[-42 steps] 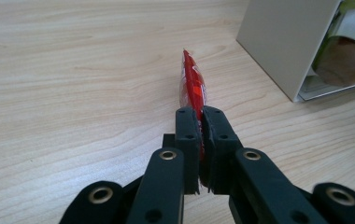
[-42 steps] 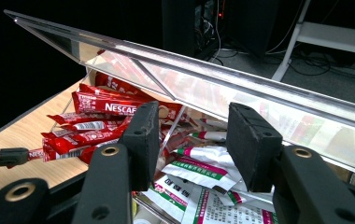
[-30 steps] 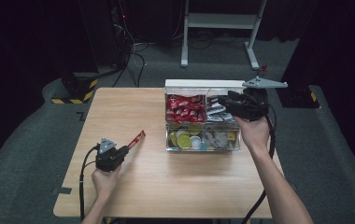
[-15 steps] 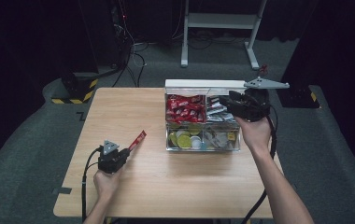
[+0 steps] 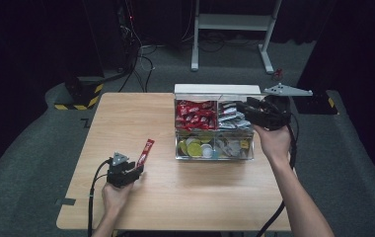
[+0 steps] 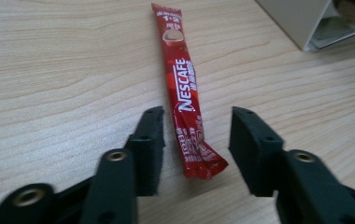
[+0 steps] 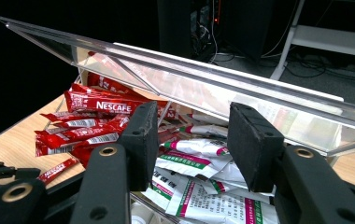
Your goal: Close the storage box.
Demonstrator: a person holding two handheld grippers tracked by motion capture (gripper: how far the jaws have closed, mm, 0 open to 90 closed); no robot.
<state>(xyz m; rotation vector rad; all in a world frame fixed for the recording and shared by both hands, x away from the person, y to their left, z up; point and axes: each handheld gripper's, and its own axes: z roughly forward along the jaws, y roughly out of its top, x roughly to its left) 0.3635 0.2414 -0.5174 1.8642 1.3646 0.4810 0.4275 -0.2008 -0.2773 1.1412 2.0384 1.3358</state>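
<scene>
A red Nescafe stick (image 5: 146, 150) lies flat on the wooden table (image 5: 126, 118), left of a clear compartment box (image 5: 214, 157). My left gripper (image 5: 126, 172) rests at the stick's near end. In the left gripper view the stick (image 6: 185, 88) runs away from me, and the open left gripper (image 6: 196, 140) has a jaw on either side of its near end, neither touching it. My right gripper (image 5: 254, 111) hovers open over the box's back right compartment. In the right gripper view, white and green sachets (image 7: 199, 158) lie beyond the open, empty right gripper (image 7: 192, 135).
The box's clear lid (image 7: 189, 79) stands raised behind the compartments. More red sticks (image 5: 194, 116) fill the back left section, and round yellow and white items (image 5: 195, 147) the front left. A white metal stand (image 5: 235, 22) and cables are on the floor beyond the table.
The left gripper has edged slightly toward the table's front edge and stays at the stick's end. The right gripper has hardly moved over the box.
</scene>
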